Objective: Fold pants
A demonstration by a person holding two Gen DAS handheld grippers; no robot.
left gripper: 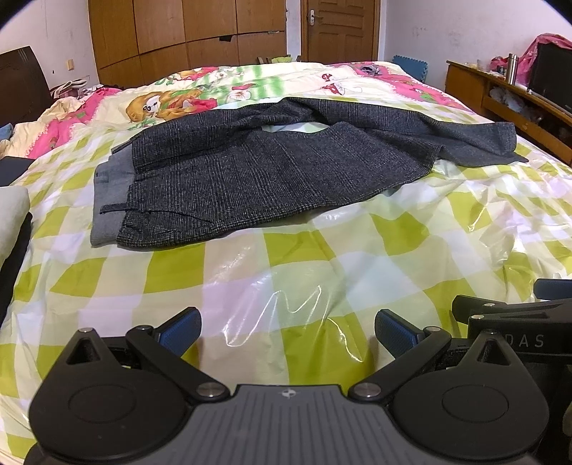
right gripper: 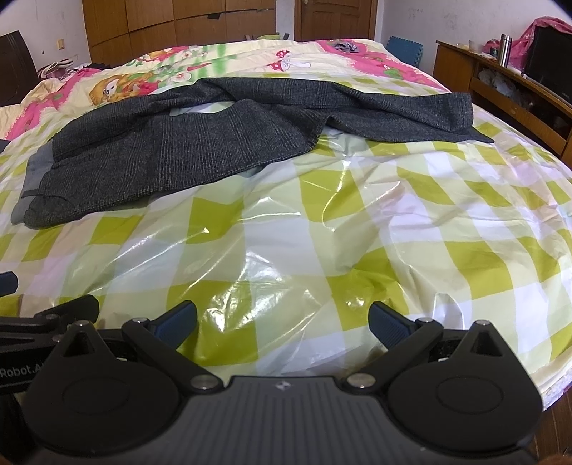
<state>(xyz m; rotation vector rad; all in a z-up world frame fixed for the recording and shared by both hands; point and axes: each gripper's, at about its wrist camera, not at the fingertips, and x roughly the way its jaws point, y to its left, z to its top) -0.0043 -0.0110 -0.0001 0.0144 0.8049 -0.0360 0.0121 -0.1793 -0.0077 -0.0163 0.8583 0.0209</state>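
Dark grey checked pants (left gripper: 271, 171) lie spread on the bed, waistband with grey lining to the left, one leg folded over near the middle and the other stretching to the right. In the right wrist view the pants (right gripper: 186, 150) sit left of centre, farther up the bed. My left gripper (left gripper: 287, 331) hangs open over the green-checked plastic cover (left gripper: 279, 272), well short of the pants, nothing between its blue pads. My right gripper (right gripper: 282, 323) is open too, empty, above the same cover (right gripper: 321, 232). Each gripper shows at the edge of the other's view.
A cartoon-print quilt (left gripper: 221, 89) covers the far half of the bed. A wooden shelf unit (left gripper: 507, 96) with a flask and a screen stands on the right. Wardrobe (left gripper: 186, 35) and door (left gripper: 339, 28) are at the back. Folded items (left gripper: 14, 229) lie at the left edge.
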